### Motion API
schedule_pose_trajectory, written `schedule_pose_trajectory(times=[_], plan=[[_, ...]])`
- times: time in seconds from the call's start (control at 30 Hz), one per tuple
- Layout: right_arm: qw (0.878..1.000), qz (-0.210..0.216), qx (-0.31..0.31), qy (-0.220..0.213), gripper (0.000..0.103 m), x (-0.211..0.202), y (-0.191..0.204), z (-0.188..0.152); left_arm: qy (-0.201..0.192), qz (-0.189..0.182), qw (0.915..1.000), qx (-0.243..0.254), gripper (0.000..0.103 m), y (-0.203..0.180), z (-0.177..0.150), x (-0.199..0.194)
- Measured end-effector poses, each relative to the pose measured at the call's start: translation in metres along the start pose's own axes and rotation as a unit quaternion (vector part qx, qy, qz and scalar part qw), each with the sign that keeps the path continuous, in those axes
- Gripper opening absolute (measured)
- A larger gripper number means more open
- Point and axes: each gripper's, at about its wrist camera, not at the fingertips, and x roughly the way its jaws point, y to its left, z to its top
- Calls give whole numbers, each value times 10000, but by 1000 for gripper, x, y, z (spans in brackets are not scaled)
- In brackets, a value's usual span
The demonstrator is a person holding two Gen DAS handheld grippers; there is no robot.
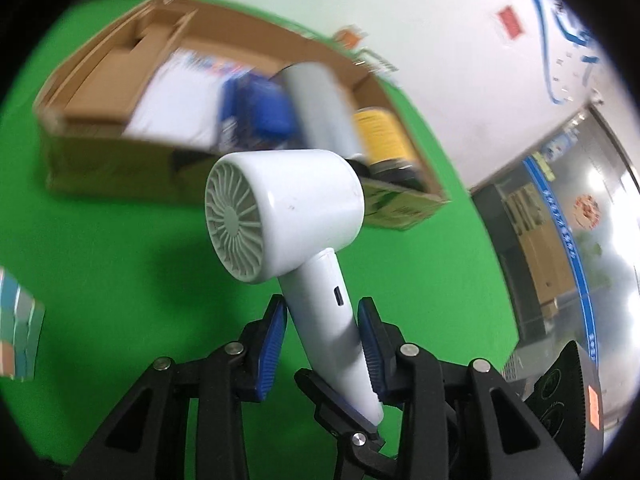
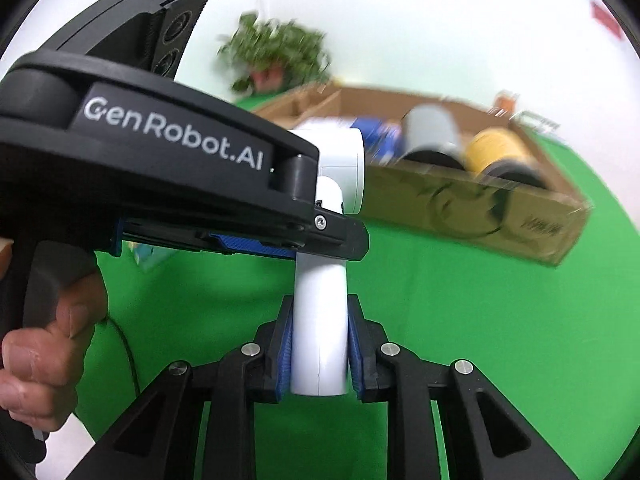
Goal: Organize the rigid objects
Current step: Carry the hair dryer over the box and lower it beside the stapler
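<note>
A white hair dryer (image 1: pixel 288 204) with a pale green rear grille hangs above the green table. Its handle runs down between the blue pads of my left gripper (image 1: pixel 322 308), which is shut on it. In the right wrist view my right gripper (image 2: pixel 320 304) is shut on the lower end of the same handle (image 2: pixel 318 344). The left gripper (image 2: pixel 332 240) crosses in from the left and clamps the handle higher up. One of the right gripper's fingers (image 1: pixel 320 396) shows under the handle's tip in the left wrist view.
An open cardboard box (image 1: pixel 120 168) stands behind the dryer on the green table (image 1: pixel 100 248). It holds a grey cylinder (image 1: pixel 316 108), a yellow can (image 1: pixel 380 132), a blue item (image 1: pixel 264 112) and a white pack (image 1: pixel 176 108). A potted plant (image 2: pixel 276 52) stands beyond. A hand (image 2: pixel 44 356) grips the left tool.
</note>
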Motion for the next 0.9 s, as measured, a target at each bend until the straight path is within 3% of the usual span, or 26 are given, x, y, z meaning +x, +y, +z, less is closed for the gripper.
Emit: schedule_pose_trajectory(times=[0.13,0.37,0.73,0.9], plan=[[9992,-240,252,-198,21,-11,-19,16,75,-266,9995,130,35,-17,22,12],[9972,-355,653,-113,21,-12,-60,36,165,-322,9990,280,35,-25,58,33],[9957,-497,776,-76,21,27,-79,95,126,-454,9985,277,35,-8,116,36],[9959,-407,803,-29,21,48,-82,117,99,-310,9991,286,35,3,125,35]])
